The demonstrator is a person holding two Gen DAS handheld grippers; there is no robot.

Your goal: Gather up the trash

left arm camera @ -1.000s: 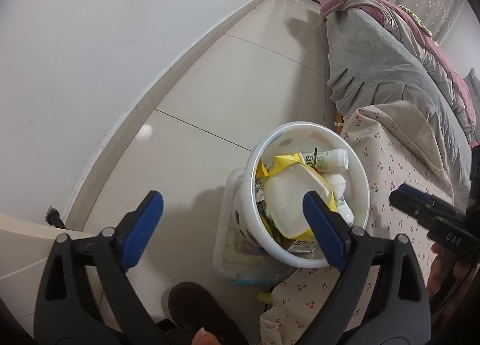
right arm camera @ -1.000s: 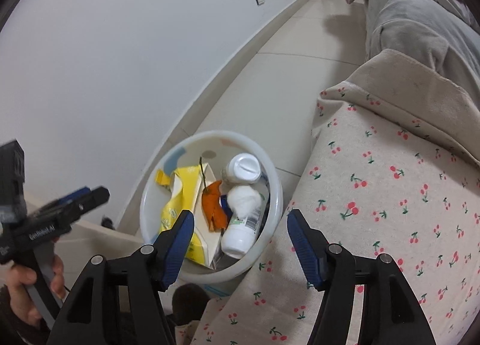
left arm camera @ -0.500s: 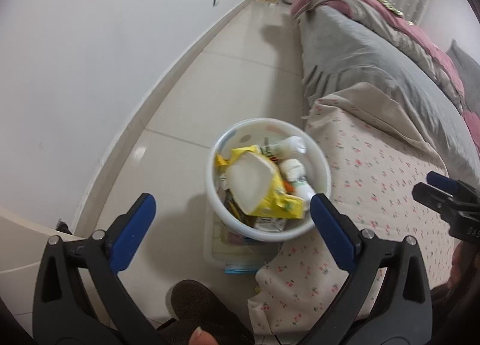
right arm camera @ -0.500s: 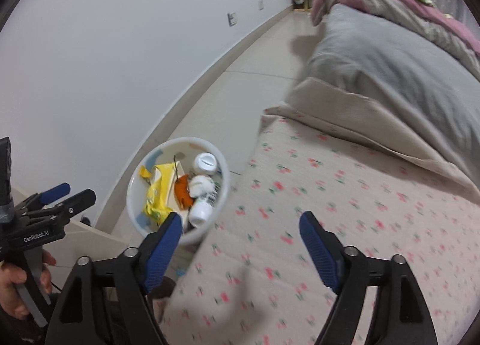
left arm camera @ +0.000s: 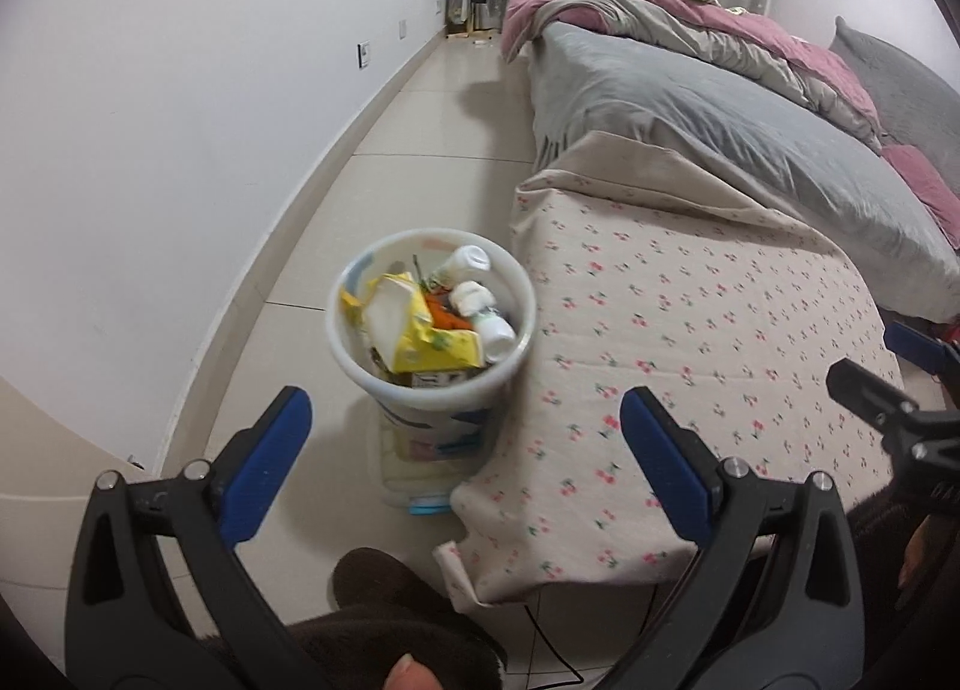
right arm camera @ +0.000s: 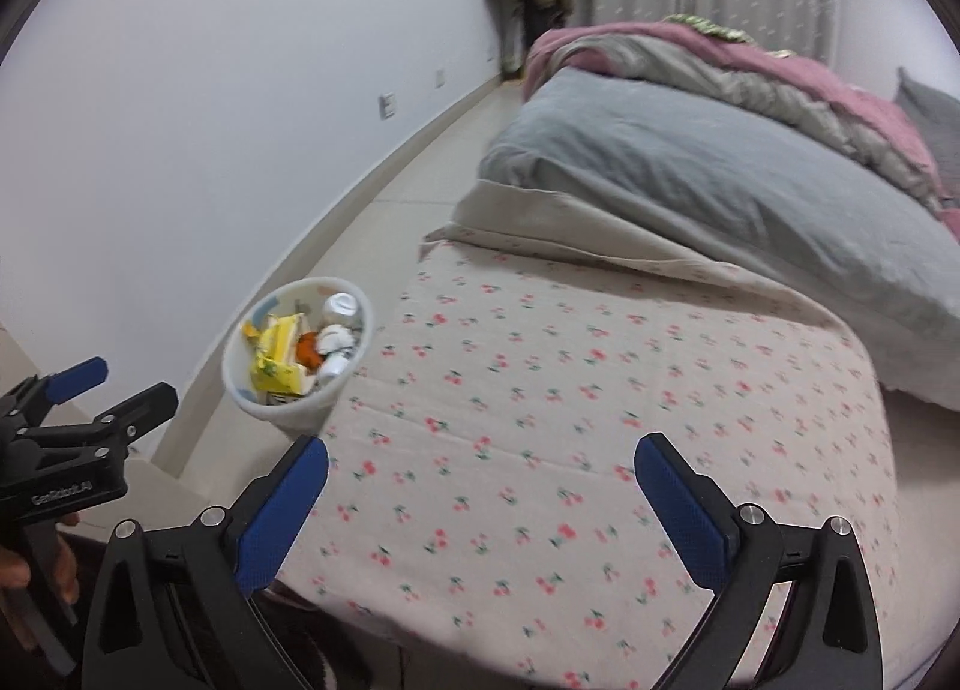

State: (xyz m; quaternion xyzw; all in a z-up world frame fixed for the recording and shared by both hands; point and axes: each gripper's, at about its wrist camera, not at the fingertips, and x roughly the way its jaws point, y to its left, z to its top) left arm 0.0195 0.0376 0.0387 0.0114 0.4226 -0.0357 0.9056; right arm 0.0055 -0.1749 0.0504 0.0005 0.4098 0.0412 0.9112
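Note:
A white trash bin (left arm camera: 360, 357) stands on the tile floor beside the bed, full of trash: a yellow wrapper (left arm camera: 429, 339), white bottles (left arm camera: 471, 258) and an orange scrap (left arm camera: 444, 315). It also shows in the right wrist view (right arm camera: 240, 384). My left gripper (left arm camera: 465, 432) is open and empty, held above and short of the bin. My right gripper (right arm camera: 480, 486) is open and empty over the cherry-print bedsheet (right arm camera: 600, 390), to the right of the bin.
A clear box (left arm camera: 420, 474) sits under the bin. The bed carries a grey duvet (left arm camera: 690, 108) and pink blanket (left arm camera: 780, 30). A white wall (left arm camera: 150, 120) runs along the left. My slipper (left arm camera: 384, 588) is below. A black cable (left arm camera: 552, 648) lies on the floor.
Both grippers have pulled back and up from the bin; it now looks smaller and farther. The right gripper has swung right over the bedsheet. Both stayed open.

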